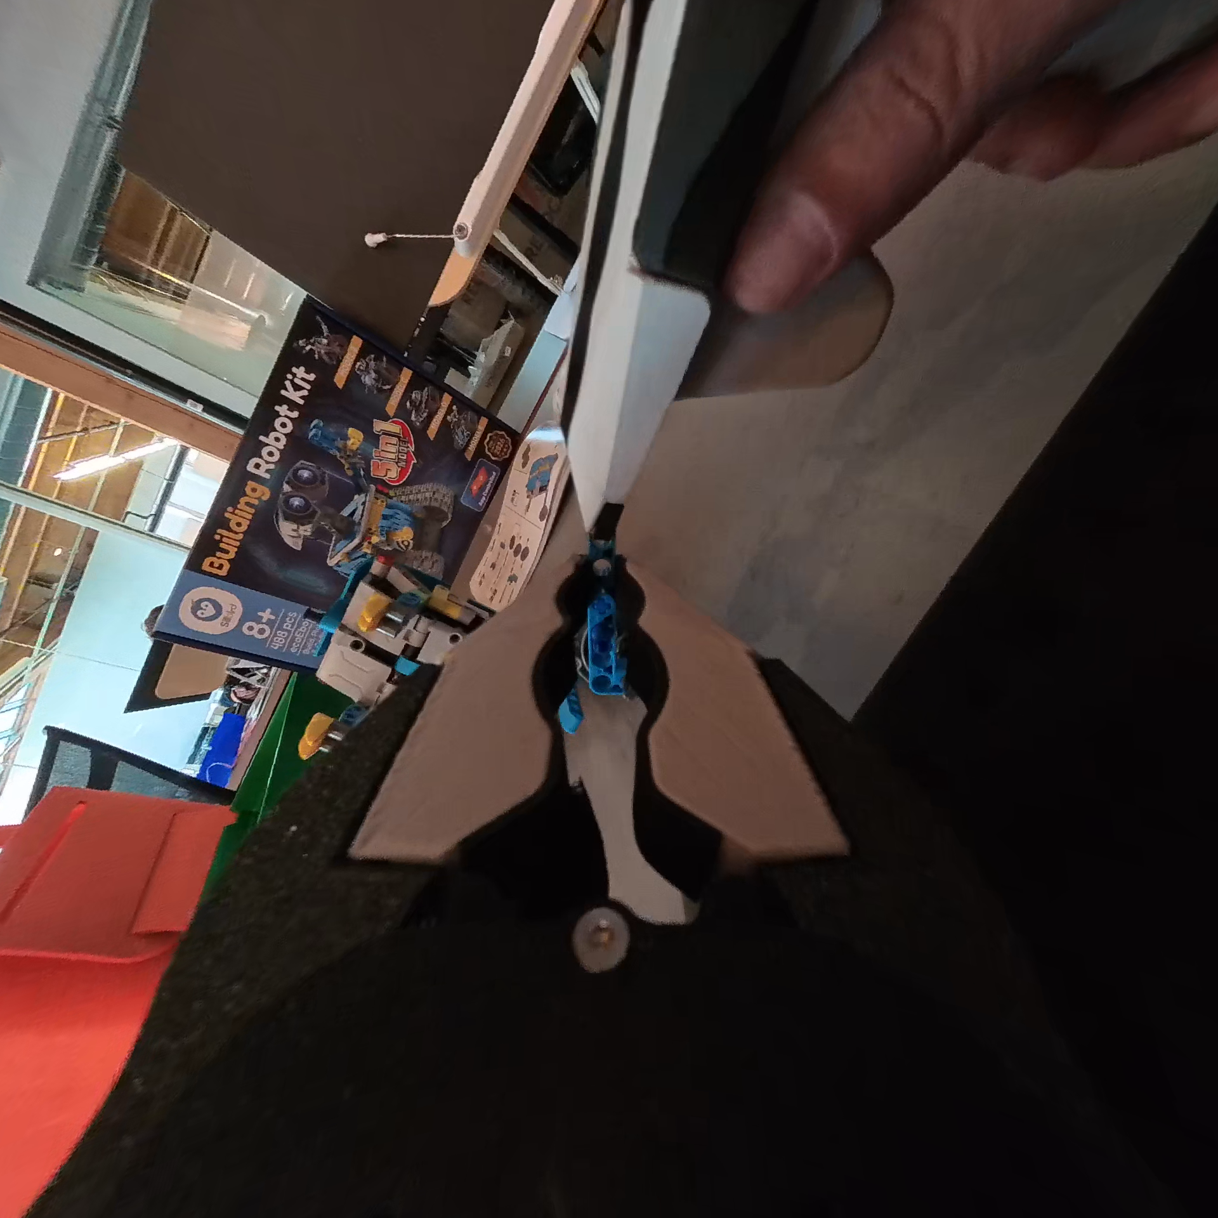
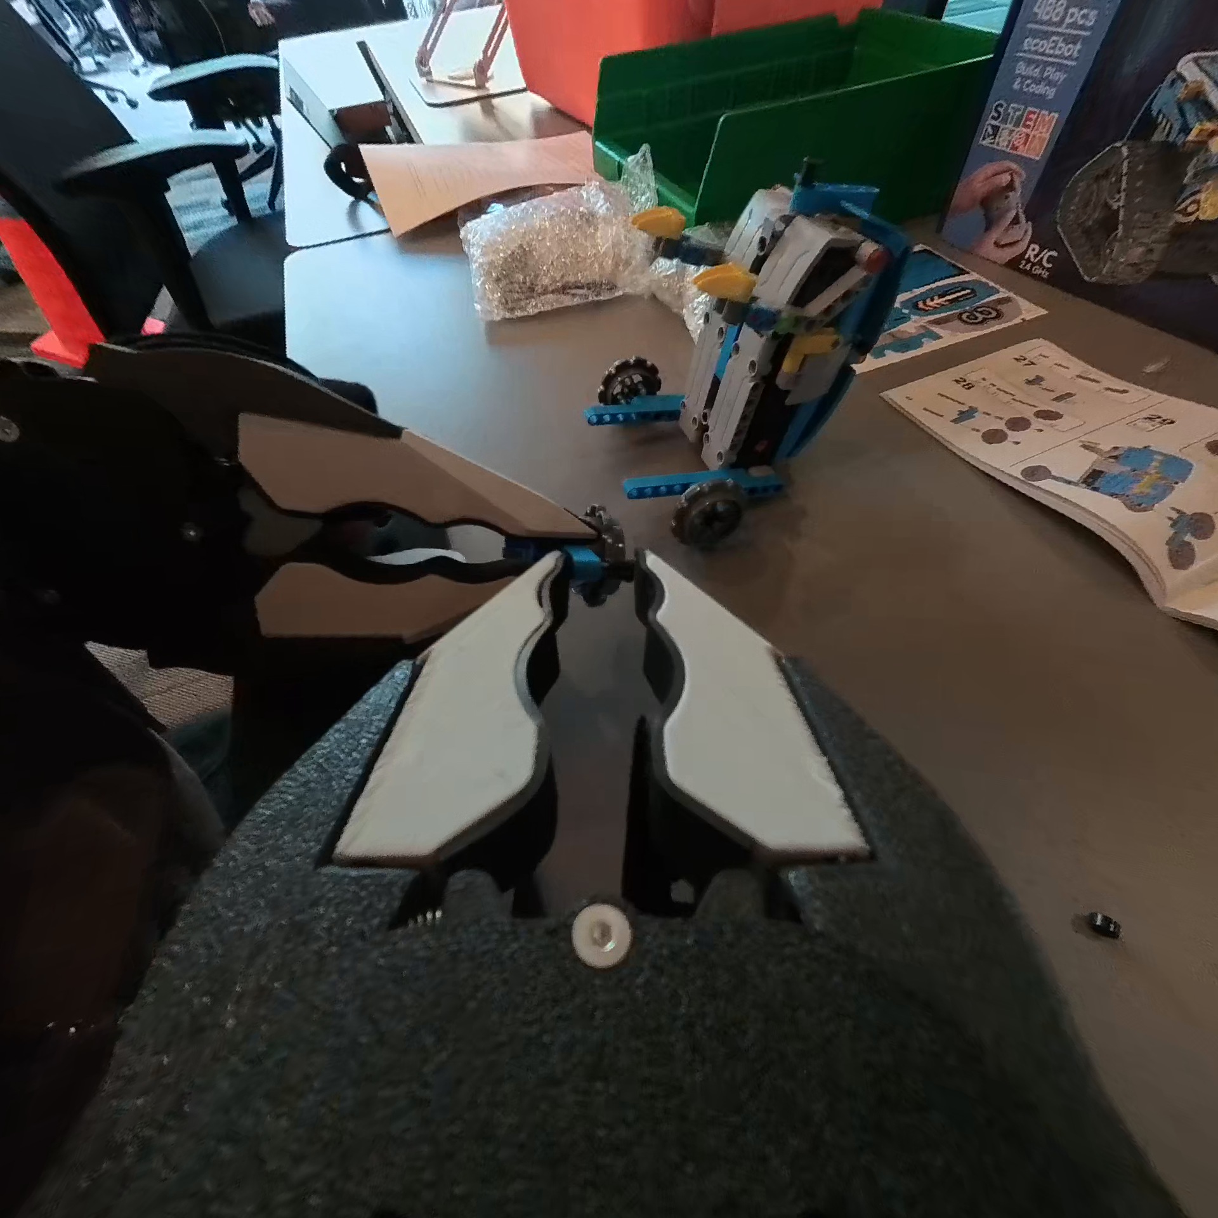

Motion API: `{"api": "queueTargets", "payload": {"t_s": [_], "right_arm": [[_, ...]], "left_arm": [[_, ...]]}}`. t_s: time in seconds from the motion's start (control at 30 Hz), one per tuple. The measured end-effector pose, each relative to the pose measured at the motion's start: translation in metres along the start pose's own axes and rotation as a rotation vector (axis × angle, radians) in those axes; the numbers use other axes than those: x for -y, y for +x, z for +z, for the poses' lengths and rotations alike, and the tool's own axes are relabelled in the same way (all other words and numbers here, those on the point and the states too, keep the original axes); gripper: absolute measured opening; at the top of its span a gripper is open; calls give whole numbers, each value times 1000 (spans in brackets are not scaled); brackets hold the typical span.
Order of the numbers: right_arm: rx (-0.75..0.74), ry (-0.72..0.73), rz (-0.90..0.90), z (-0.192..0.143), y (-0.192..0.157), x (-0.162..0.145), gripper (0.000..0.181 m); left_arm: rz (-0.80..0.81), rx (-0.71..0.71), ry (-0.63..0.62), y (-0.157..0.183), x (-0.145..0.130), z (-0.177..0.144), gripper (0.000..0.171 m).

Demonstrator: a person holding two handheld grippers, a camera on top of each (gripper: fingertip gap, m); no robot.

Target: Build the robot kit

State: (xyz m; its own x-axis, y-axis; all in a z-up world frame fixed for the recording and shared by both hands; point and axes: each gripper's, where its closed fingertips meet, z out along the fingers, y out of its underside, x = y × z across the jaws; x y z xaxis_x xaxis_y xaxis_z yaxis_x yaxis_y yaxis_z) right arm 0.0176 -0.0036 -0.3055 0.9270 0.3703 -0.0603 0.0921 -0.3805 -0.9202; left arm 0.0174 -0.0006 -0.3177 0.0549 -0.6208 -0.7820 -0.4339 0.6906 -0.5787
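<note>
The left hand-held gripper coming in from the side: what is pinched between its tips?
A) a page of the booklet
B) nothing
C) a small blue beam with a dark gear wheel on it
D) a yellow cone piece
C: in the right wrist view the left hand-held gripper is closed on a blue beam bearing a dark gear.

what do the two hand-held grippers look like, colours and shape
Both have a black, grainy-textured body with a pale round screw head at the centre. The left hand-held gripper has tan, flat fingers with wavy black-edged inner rims. The right hand-held gripper has white fingers of the same wavy outline.
</note>
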Motion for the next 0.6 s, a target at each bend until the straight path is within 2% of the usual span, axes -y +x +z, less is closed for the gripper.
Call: {"api": "queueTargets", "payload": {"t_s": [0.6], "right_arm": [[31, -11, 22, 3, 0, -3, 16]], "left_arm": [[27, 22, -26, 0, -2, 1, 5]]}}
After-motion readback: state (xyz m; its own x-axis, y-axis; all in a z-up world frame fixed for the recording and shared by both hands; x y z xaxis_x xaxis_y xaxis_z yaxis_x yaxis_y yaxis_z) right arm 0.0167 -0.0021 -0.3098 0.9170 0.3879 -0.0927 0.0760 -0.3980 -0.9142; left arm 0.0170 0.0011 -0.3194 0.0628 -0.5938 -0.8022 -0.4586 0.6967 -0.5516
